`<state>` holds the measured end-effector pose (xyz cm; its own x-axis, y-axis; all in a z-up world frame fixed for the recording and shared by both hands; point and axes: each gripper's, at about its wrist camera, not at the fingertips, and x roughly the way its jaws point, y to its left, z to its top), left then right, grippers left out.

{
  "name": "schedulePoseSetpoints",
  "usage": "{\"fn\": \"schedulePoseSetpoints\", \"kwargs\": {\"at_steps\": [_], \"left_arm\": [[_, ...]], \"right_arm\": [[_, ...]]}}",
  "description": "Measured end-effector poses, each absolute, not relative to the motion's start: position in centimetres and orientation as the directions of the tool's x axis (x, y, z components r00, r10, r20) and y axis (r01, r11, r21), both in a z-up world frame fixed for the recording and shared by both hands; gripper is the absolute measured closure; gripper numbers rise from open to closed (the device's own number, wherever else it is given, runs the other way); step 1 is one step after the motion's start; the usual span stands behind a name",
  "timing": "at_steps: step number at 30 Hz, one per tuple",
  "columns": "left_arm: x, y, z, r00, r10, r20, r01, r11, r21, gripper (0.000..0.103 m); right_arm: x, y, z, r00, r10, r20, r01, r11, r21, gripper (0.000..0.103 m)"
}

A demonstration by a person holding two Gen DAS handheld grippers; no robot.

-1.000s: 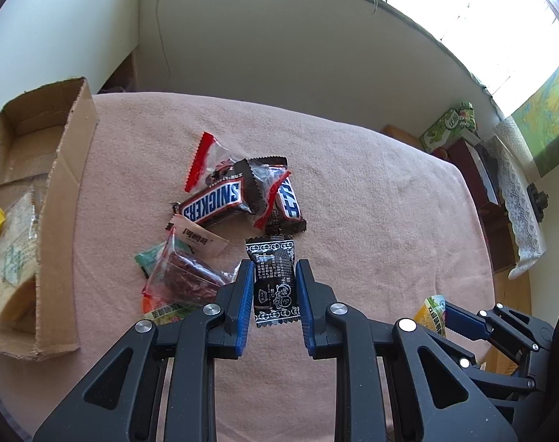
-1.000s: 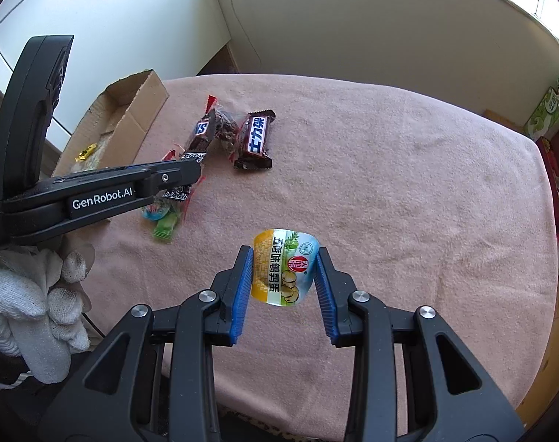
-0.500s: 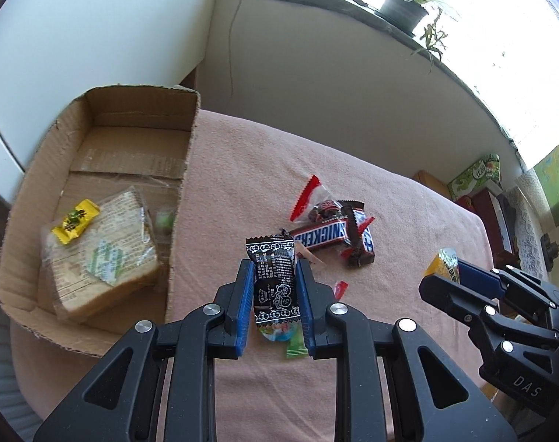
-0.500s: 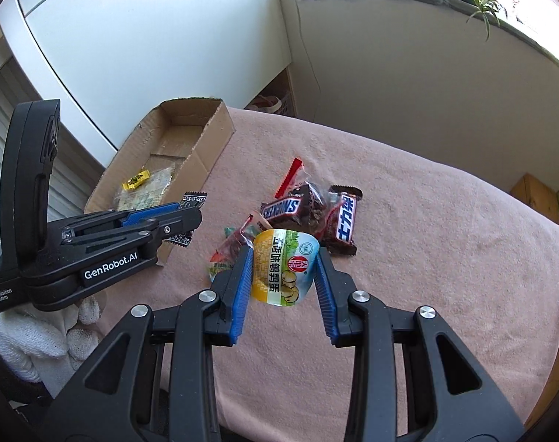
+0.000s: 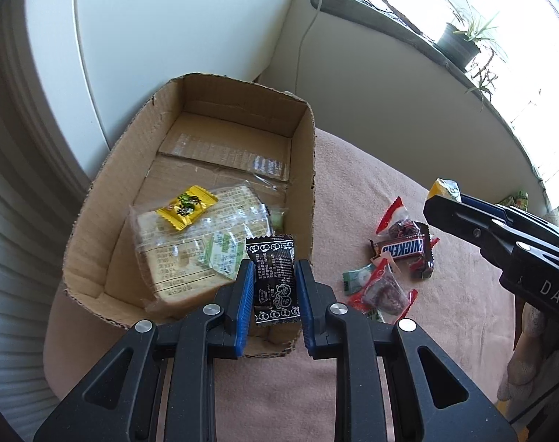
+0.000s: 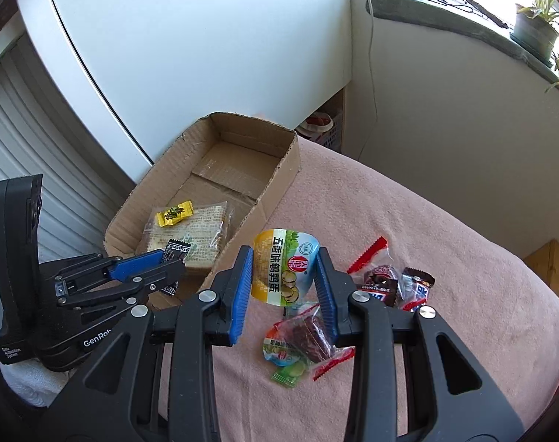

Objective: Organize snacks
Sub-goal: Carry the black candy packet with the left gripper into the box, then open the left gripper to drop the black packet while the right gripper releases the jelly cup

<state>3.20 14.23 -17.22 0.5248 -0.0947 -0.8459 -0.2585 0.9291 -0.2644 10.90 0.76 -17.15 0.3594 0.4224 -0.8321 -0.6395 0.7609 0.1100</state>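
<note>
My left gripper [image 5: 273, 287] is shut on a black snack packet [image 5: 275, 283] and hangs over the near corner of an open cardboard box [image 5: 312, 154]. Inside the box lie a clear pack of crackers [image 5: 198, 243] and a yellow candy [image 5: 187, 210]. My right gripper [image 6: 285, 276] is shut on a yellow, green and blue egg-snack packet [image 6: 285, 269], above the pink cloth just right of the box [image 6: 279, 180]. A loose pile stays on the cloth: a Snickers bar [image 5: 402, 250], red-edged clear packets [image 6: 308, 335] and a green candy [image 6: 290, 372].
The table wears a pink cloth [image 6: 408, 221] and stands in a corner of white walls. A window sill with a potted plant [image 6: 533, 29] and a power strip runs behind. A gloved hand [image 5: 530, 361] holds the right gripper at the left view's edge.
Both grippers have swung left with their packets, from over the snack pile toward the box. The left one now sits over the box's near corner; the right one has reached the box's side.
</note>
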Motion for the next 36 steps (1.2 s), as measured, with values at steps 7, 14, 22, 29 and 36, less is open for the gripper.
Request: {"fn": "schedulePoseSetpoints", "kwargs": {"at_steps": [7,14,22,29,36], "left_arm": [[2.6,15.4,-17.7,0.515,-0.08,-0.854,-0.287,0.922,-0.259,0.082],[2.5,16.1,-18.0,0.513,-0.068,-0.856,-0.3,0.92,-0.253,0.082],[2.4,16.9,-18.5,0.508,-0.063,-0.859,-0.316,0.914,-0.254,0.082],[2.7,17.0,-18.5,0.511,-0.064,-0.857,-0.316,0.913,-0.257,0.081],[2.7,16.8,-17.8,0.524,-0.045,-0.85,-0.307,0.921,-0.238,0.066]], "right_arm": [[12.0,5.0,-17.8,0.324,0.438,-0.839,-0.683,0.721,0.113,0.068],[13.7,9.0,-18.7,0.288,0.444,-0.849,-0.713,0.69,0.119,0.068],[15.3,11.7,-20.5,0.254,0.427,-0.868,-0.728,0.675,0.12,0.068],[15.9,13.2,-21.2,0.232,0.428,-0.874,-0.739,0.662,0.127,0.065],[16.0,13.7,-21.1,0.247,0.428,-0.87,-0.737,0.666,0.119,0.045]]}}
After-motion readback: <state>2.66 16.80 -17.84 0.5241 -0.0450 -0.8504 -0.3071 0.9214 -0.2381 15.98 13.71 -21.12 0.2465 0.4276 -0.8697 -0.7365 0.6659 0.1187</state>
